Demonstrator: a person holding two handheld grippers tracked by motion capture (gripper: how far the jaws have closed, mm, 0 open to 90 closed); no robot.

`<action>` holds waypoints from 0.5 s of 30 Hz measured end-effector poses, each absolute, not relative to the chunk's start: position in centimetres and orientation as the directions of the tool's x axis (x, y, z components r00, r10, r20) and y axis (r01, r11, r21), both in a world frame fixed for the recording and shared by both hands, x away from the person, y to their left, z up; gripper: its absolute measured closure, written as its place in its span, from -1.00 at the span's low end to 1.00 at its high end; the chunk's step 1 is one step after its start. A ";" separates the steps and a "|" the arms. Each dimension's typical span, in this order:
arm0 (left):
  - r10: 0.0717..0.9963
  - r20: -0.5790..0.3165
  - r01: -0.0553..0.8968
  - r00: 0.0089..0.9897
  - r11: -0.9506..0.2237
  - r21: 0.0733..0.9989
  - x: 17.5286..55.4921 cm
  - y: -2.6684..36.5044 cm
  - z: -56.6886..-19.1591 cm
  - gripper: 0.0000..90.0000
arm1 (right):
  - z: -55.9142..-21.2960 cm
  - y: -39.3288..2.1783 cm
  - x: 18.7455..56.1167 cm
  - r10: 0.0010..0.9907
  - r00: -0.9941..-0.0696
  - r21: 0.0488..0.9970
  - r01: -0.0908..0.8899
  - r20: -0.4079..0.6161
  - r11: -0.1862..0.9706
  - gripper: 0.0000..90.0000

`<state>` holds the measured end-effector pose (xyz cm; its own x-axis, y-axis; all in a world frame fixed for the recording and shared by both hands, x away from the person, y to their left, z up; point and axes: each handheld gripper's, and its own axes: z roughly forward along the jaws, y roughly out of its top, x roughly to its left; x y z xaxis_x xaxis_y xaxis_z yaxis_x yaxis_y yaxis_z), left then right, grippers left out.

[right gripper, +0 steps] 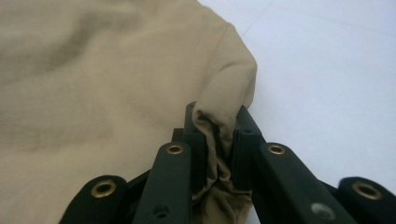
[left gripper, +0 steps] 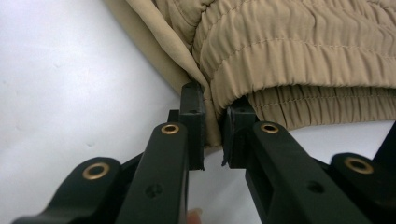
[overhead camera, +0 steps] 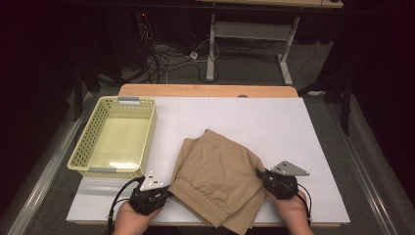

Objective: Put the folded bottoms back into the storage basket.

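Tan shorts point(overhead camera: 218, 178) lie folded just right of the yellow basket point(overhead camera: 115, 137), waistband toward the person. The left gripper point(left gripper: 213, 123) pinches the waistband corner; the right gripper point(right gripper: 218, 135) pinches the opposite edge.

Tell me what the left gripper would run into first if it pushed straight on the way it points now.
Nothing new: the left gripper is already clamped on the tan shorts at the elastic waistband. Pushing on would likely just bunch more of that cloth across the white table.

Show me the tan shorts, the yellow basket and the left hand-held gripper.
tan shorts point(overhead camera: 220, 169), high view, middle of the folded cloth
yellow basket point(overhead camera: 80, 147), high view, left wall
left hand-held gripper point(left gripper: 212, 126), left gripper view, between its fingertips at the waistband
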<state>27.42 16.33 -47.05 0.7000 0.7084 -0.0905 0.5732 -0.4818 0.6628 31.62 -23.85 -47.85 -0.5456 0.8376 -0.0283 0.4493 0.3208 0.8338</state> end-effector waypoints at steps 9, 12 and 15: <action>0.698 -0.011 0.564 0.716 -0.568 0.599 27.8 15.5 -45.4 0.77 | -47.6 -24.3 31.4 0.813 -0.582 0.852 0.429 0.007 0.300 0.81; 0.693 0.005 0.566 0.721 -0.593 0.573 28.1 15.3 -45.0 0.77 | -47.5 -23.9 31.1 0.806 -0.592 0.850 0.412 -0.025 0.329 0.81; 0.696 -0.007 0.585 0.718 -0.598 0.548 28.6 15.4 -44.5 0.78 | -47.5 -24.0 31.2 0.799 -0.601 0.853 0.417 0.000 0.314 0.82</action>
<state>28.57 15.38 -44.46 0.7182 0.6958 -0.0066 0.5847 -0.5982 0.5480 31.18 -23.96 -47.49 -0.6011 0.7991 -0.0001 0.4171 0.3138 0.8530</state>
